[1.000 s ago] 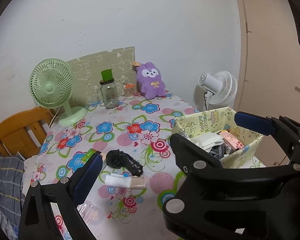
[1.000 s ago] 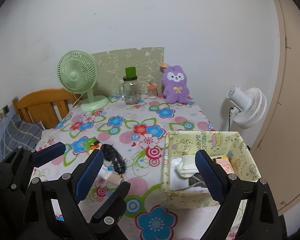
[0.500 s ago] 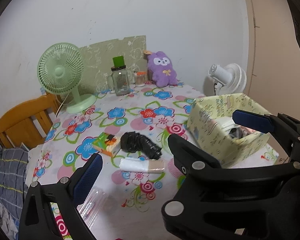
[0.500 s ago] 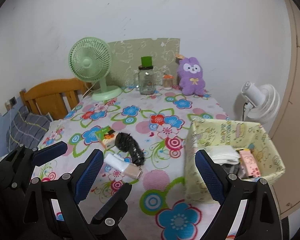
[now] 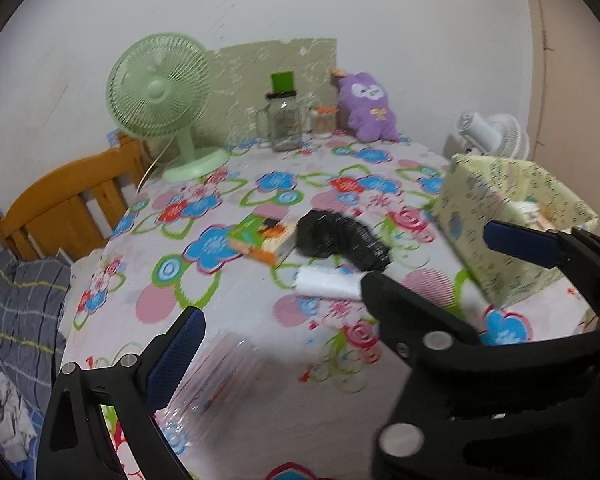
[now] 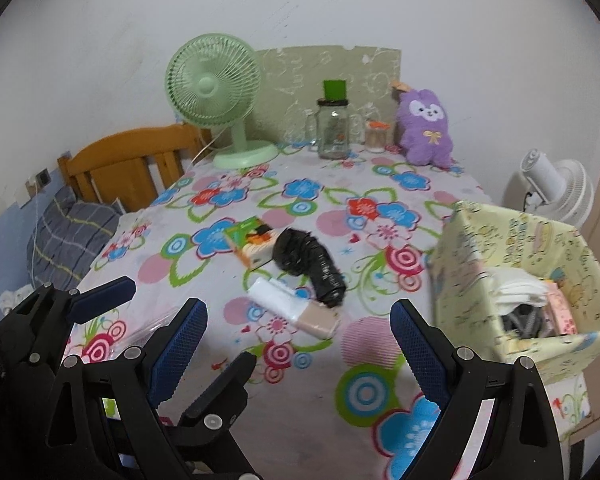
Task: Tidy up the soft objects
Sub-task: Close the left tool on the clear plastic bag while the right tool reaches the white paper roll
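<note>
Right hand-held gripper (image 6: 298,332) spread and empty, left hand-held gripper (image 5: 340,276) likewise; approach step, next: close on white roll (image 6: 274,298) left of bin (image 6: 460,280).

Bare floral tablecloth (image 6: 300,412) up front; yellow fabric bin (image 6: 476,280) right, green fan (image 6: 216,96) rear-left.

This is a lived-in home room, likely a bedroom corner. A table under a flower-print cloth (image 6: 300,208) stands against a plain white wall. At its far edge sit a mint green desk fan (image 6: 214,92), a glass jar (image 6: 333,128) with a green lid and a purple plush rabbit (image 6: 424,130). Left of the table are a wooden headboard (image 6: 128,164) and grey checked bedding (image 6: 66,236). Right of the table stands a white fan (image 6: 556,190).
</note>
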`<action>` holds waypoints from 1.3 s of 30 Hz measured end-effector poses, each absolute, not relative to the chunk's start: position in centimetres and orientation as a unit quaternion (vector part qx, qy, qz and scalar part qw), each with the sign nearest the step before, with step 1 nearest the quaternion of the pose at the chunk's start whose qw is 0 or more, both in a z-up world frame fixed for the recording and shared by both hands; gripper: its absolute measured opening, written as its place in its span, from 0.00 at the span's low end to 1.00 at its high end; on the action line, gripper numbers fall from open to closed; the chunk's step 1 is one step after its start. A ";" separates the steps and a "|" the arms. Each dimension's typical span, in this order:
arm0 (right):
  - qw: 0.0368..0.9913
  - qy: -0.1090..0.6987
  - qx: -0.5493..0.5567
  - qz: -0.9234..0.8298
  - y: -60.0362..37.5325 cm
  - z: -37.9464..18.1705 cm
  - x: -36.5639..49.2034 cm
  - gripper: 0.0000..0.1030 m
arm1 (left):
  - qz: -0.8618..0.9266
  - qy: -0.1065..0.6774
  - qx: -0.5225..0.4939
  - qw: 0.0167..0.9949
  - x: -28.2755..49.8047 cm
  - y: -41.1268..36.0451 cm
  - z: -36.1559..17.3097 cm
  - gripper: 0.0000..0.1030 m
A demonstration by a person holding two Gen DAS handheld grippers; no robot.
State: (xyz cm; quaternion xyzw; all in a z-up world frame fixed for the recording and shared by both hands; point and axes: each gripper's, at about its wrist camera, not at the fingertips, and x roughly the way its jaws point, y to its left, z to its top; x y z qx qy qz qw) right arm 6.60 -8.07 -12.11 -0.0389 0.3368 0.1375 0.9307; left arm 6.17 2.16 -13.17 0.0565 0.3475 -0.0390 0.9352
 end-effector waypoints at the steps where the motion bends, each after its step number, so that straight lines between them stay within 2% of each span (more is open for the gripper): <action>1: 0.930 0.338 -0.041 0.140 -7.8 -12.4 6.6 0.92 | -0.037 0.351 0.056 0.934 6.3 2.5 -13.5 0.97; 15: 0.914 0.372 -0.047 0.156 -5.1 -15.9 7.3 0.92 | -0.011 0.388 0.043 0.920 6.6 6.3 -17.2 0.97; 20: 0.910 0.379 -0.056 0.161 -4.1 -16.6 7.4 0.92 | -0.004 0.396 0.043 0.917 6.7 7.1 -18.1 0.93; 23: 0.908 0.382 -0.062 0.163 -3.7 -16.8 7.5 0.92 | 0.001 0.408 0.034 0.913 6.9 7.7 -18.8 0.86; 29: 0.903 0.391 -0.064 0.164 -3.5 -17.4 8.1 0.92 | -0.002 0.420 0.022 0.907 7.4 8.1 -19.3 0.58; 34: 0.902 0.396 -0.061 0.161 -3.8 -17.7 8.9 0.92 | -0.001 0.414 0.026 0.910 8.0 7.6 -19.0 0.43; 39: 0.901 0.401 -0.054 0.155 -4.4 -17.7 9.8 0.92 | -0.005 0.412 0.020 0.911 8.9 7.1 -18.8 0.36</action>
